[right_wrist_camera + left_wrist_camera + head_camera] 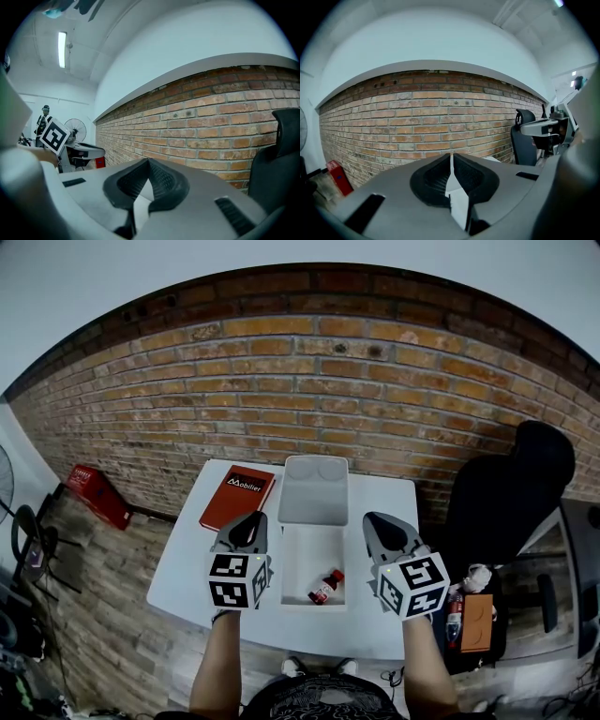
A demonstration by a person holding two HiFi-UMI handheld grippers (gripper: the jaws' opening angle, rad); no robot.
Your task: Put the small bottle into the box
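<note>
- One small bottle (325, 587), dark with red on it, is seen lying on its side inside the box (302, 554), close to the box's near right corner.
- The box is white and open, with its lid folded back on the far side. Nothing else is seen inside it.
- The left gripper (251, 518) is held just left of the box. Its jaws are pressed together and nothing is caught between them.
- The right gripper (375, 519) is held just right of the box. Its jaws are likewise closed and empty.
- The bottle is touched by neither gripper; both are kept outside the box walls.
- The task is judged to be as good as done, since the bottle is already in the box. At most the grippers remain to be drawn away. The lid is open, but closing it is not asked for.
- Further out, the box is carried by a white table (187, 568). A red book (237, 496) is laid just left of the box's lid. A black chair (506, 493) is placed well to the right of the box, and a brick wall (281, 390) is seen behind it.
</note>
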